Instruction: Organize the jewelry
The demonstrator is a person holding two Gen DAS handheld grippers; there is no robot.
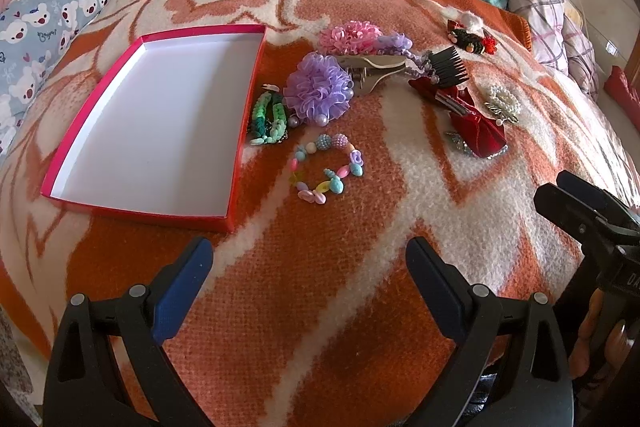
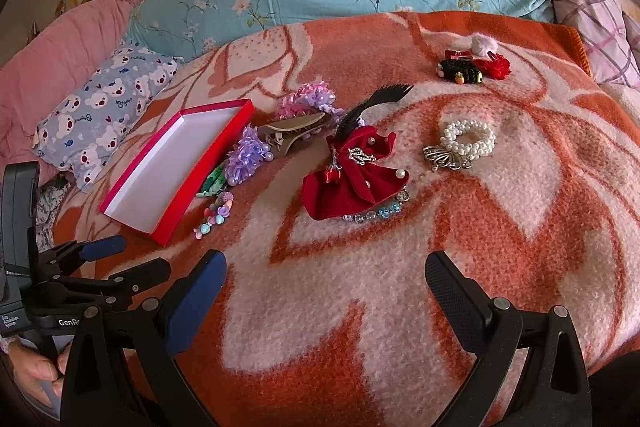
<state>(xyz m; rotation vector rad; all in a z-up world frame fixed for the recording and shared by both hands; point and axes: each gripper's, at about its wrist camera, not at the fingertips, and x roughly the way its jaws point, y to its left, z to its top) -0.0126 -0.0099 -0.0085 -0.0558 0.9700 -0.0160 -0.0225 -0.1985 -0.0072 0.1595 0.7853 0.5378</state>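
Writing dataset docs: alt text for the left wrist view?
An open left gripper hovers above an orange-and-cream blanket; ahead lie an empty red box, a pastel bead bracelet, a purple ruffle scrunchie and a red bow clip. The right gripper enters at right.

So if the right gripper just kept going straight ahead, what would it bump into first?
Probably the red velvet bow, lying just left of the line ahead of the open right gripper. Only bare blanket lies before it. Depth is hard to judge in this fisheye view.
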